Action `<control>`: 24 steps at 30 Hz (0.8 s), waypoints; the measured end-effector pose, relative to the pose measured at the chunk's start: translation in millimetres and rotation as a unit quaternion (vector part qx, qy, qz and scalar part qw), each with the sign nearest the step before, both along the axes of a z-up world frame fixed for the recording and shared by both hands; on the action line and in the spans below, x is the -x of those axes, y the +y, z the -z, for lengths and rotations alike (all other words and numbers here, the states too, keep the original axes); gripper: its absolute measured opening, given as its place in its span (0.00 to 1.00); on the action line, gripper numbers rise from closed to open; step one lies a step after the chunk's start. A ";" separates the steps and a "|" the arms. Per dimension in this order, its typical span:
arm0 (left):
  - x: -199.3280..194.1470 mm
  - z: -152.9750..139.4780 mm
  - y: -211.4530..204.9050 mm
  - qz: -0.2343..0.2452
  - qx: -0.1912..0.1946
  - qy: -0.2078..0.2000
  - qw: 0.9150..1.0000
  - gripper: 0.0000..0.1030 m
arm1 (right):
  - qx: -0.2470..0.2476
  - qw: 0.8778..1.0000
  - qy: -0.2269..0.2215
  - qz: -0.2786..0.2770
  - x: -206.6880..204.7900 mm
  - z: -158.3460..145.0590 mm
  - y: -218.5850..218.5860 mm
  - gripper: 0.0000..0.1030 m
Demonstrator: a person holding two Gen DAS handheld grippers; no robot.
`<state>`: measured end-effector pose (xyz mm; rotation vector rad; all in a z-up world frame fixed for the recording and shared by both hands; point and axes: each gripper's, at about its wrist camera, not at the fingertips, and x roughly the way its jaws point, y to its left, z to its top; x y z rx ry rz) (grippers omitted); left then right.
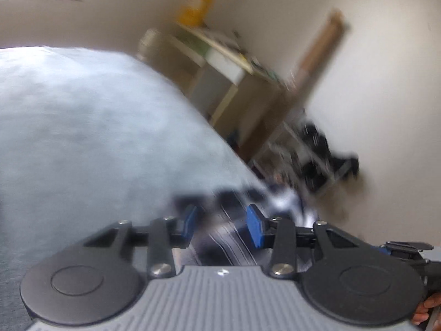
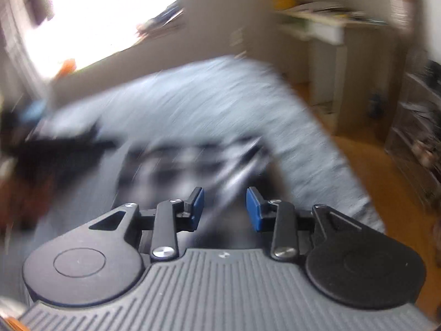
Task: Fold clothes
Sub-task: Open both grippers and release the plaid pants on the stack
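Both views are heavily motion-blurred. A dark garment with white stripes (image 1: 234, 237) lies at the near edge of a grey bed cover (image 1: 91, 127), right in front of my left gripper (image 1: 222, 224), whose blue pads stand apart around the cloth without pinching it. In the right wrist view the same dark striped garment (image 2: 190, 162) is spread on the grey bed cover (image 2: 220, 99) just ahead of my right gripper (image 2: 224, 207), which is open with nothing between its pads. Another dark cloth (image 2: 63, 143) lies to the left.
A wooden shelf unit (image 1: 228, 77) with a yellow object on top stands against the wall beyond the bed. A metal rack with dark items (image 1: 319, 154) sits on the floor. A bright window (image 2: 104, 13) is behind the bed. A hand (image 1: 425, 309) shows at the lower right.
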<state>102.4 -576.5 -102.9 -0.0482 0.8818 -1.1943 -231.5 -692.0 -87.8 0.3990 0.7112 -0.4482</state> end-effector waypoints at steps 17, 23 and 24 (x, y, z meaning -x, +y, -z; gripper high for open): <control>67.7 -1.2 1.3 0.056 -0.074 -0.057 0.994 0.54 | 0.082 0.997 0.008 -0.005 -0.7 -24.0 -16.8 0.27; 126.0 7.1 23.0 0.115 -0.119 -0.052 0.985 0.53 | -0.003 0.999 -0.023 0.046 -53.2 17.3 -66.4 0.22; 130.8 10.1 21.9 0.114 -0.125 -0.060 0.984 0.53 | -0.008 0.998 0.003 0.069 -57.9 29.3 -74.6 0.22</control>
